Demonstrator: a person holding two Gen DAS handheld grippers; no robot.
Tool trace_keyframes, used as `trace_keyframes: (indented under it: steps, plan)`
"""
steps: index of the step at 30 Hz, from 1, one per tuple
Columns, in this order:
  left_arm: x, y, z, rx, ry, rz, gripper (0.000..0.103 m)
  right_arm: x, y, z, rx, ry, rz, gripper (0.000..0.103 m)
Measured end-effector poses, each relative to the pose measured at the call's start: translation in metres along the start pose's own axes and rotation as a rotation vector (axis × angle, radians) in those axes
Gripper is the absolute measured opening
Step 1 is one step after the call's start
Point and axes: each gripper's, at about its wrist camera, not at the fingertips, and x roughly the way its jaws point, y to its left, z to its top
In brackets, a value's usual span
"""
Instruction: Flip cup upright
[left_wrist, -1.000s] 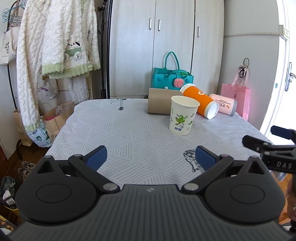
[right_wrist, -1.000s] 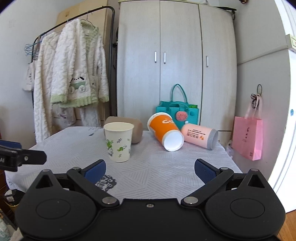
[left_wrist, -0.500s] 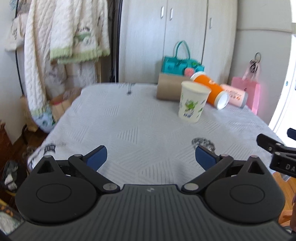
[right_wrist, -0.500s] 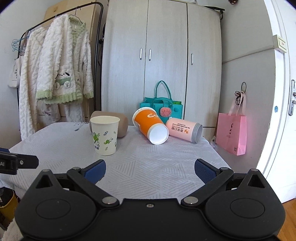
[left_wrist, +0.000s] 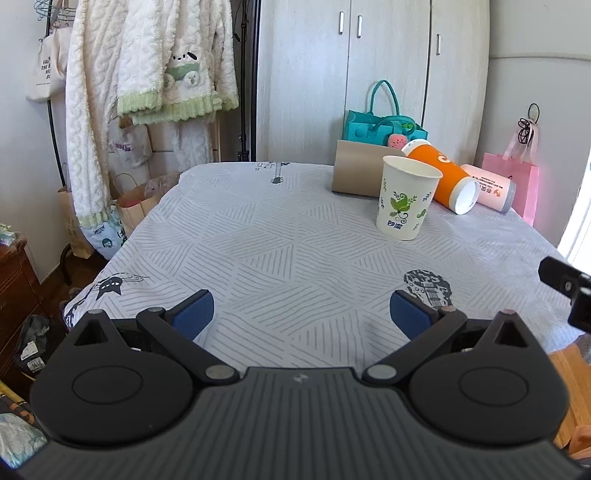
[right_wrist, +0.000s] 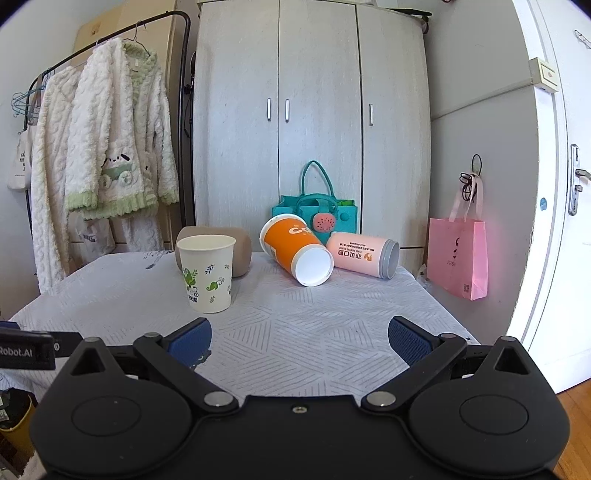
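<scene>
A white paper cup with green leaves (left_wrist: 406, 199) (right_wrist: 208, 273) stands upright on the patterned tablecloth. Behind it an orange cup (left_wrist: 441, 179) (right_wrist: 295, 247), a pink cup (left_wrist: 493, 192) (right_wrist: 364, 256) and a brown cup (left_wrist: 360, 171) (right_wrist: 216, 243) lie on their sides. My left gripper (left_wrist: 301, 315) is open and empty over the table's near edge. My right gripper (right_wrist: 299, 339) is open and empty, well short of the cups. Part of the right gripper shows at the right edge of the left wrist view (left_wrist: 565, 291), and the left gripper at the left edge of the right wrist view (right_wrist: 29, 350).
The table (left_wrist: 258, 251) (right_wrist: 314, 332) has a grey striped cloth. A teal bag (left_wrist: 380, 125) (right_wrist: 317, 214) sits behind the cups by the wardrobe (right_wrist: 310, 122). A pink bag (right_wrist: 458, 254) hangs at right. Robes on a rack (left_wrist: 140, 85) hang at left.
Both grippers have pulled back from the cups and shifted view a little; the table looks farther off. Both stay open. The cups have not moved.
</scene>
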Motion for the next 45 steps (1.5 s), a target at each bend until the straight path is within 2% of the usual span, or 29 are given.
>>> trace_keyframes:
  steps: [6,19,37,45]
  plan:
    - [-0.004,-0.001,-0.003,0.010,-0.035,-0.012,0.103,-0.002,0.001,0.000,-0.003,-0.016,-0.014,0.103]
    - [-0.012,-0.006,-0.003,0.058,-0.049,-0.011,0.103,-0.006,0.004,0.000,0.001,-0.040,-0.018,0.103]
    - [-0.015,-0.005,-0.003,0.038,-0.057,-0.026,0.103,-0.007,0.002,-0.003,0.001,-0.034,-0.029,0.103]
    - [-0.016,-0.006,-0.002,0.047,-0.074,0.000,0.103,-0.007,0.002,-0.004,0.007,-0.030,-0.033,0.103]
